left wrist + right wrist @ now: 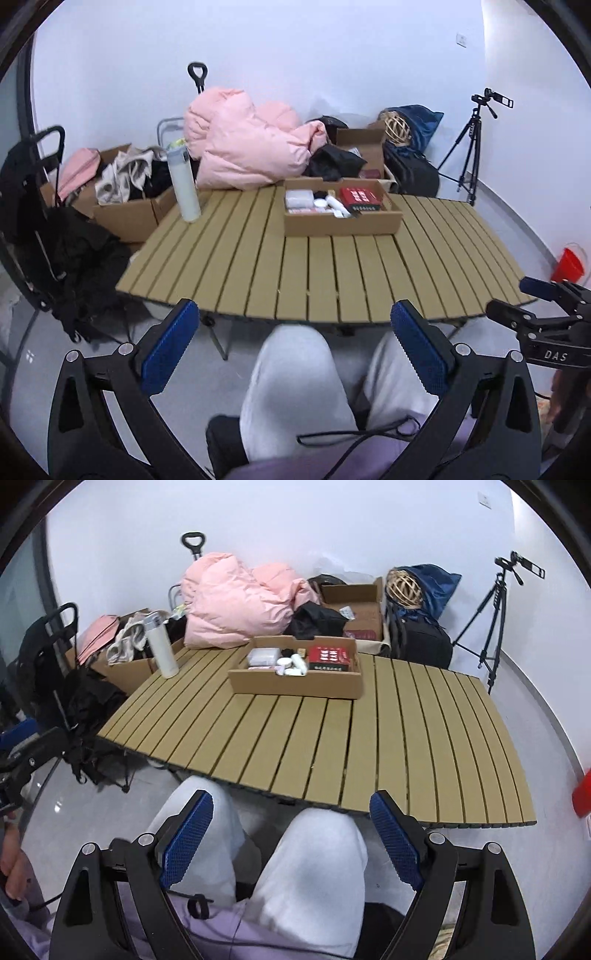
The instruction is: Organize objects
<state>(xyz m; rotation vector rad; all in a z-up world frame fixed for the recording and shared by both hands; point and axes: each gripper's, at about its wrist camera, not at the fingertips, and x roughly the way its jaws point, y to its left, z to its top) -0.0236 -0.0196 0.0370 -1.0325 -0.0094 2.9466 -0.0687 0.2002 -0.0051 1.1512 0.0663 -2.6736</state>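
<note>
Holding both grippers back over the knees, the person sits at the near edge of the slatted table (332,266). The left gripper (293,347) has its jaws spread wide with nothing between them; the right gripper (291,834) is likewise spread and empty. The box (341,221) sits at 12 o'clock on the far half of the table and holds the small items: a red pack (360,195) at its 2 o'clock corner, white tubes (338,206) at centre, a clear packet (299,197) at 10 o'clock. The bottle (183,184) stands upright at 10 o'clock near the table's far left corner, well apart from the box. The tabletop in front of the box is bare, so the sorting looks close to finished, or not begun; which cannot be told. If the bottle is next, approach it level from the side, centre the pads on its body below the cap, and close slowly, since a tall narrow bottle tips easily. Keep the other gripper clear of the box wall. The left view shows the red bucket (569,264) at 3 o'clock and the right gripper's side; the right view shows the box interior more squarely, and a hand (13,864) at 8 o'clock.
</note>
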